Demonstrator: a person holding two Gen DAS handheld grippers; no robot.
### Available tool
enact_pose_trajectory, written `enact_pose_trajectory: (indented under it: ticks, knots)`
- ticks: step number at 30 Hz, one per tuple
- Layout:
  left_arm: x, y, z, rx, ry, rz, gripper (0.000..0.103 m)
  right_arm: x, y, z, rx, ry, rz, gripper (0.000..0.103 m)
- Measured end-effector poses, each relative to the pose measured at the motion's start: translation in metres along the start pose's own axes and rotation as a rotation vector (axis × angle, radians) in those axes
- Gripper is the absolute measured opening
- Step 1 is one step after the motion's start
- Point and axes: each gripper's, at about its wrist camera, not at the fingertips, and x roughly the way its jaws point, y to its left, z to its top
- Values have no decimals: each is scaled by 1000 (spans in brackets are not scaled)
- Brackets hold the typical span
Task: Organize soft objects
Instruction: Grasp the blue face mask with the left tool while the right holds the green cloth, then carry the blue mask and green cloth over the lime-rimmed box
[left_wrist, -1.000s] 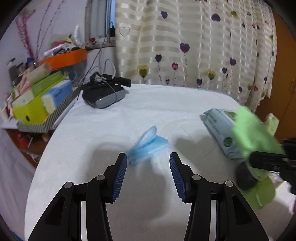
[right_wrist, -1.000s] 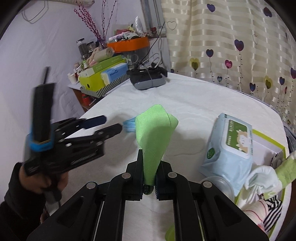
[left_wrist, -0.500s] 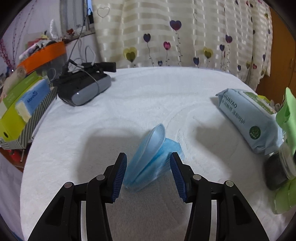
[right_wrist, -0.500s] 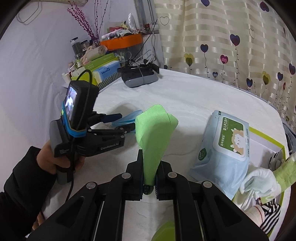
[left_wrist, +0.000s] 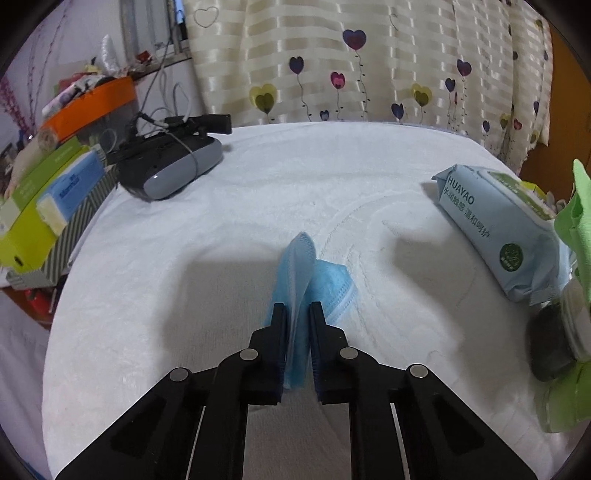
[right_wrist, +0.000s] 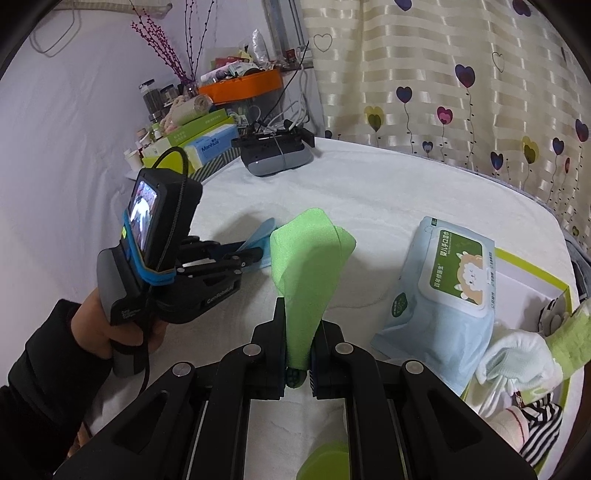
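Two grippers are working over the white bedspread (left_wrist: 221, 258) by heart-print curtains (left_wrist: 369, 55): my left gripper (left_wrist: 297, 310), spread earlier, is now pinching the blue face mask (left_wrist: 299, 269), while my right gripper (right_wrist: 298, 314) is still clamping green cloth (right_wrist: 306, 266).

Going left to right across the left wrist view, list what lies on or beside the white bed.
Stack of green and blue boxes → grey and black headset with cables → blue face mask pinched in the left gripper → pale blue wet wipes pack → bright green cloth.

A lived-in home bedroom: a white bed cover (left_wrist: 229, 236) beneath heart-patterned curtains (left_wrist: 362, 59), beside a cluttered side shelf of boxes (right_wrist: 192, 138) and jars (right_wrist: 149, 98).
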Motion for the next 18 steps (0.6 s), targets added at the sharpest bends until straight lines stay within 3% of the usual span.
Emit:
enact_pose_trajectory:
  ticks: [12, 18]
  knots:
    - [-102, -19, -20, -140, -152, 32, 10, -42, 7, -14, 3, -73, 20, 9]
    - [-147, -37, -35, -210, -219, 3, 10, -70, 11, -30, -7, -109, 12, 9]
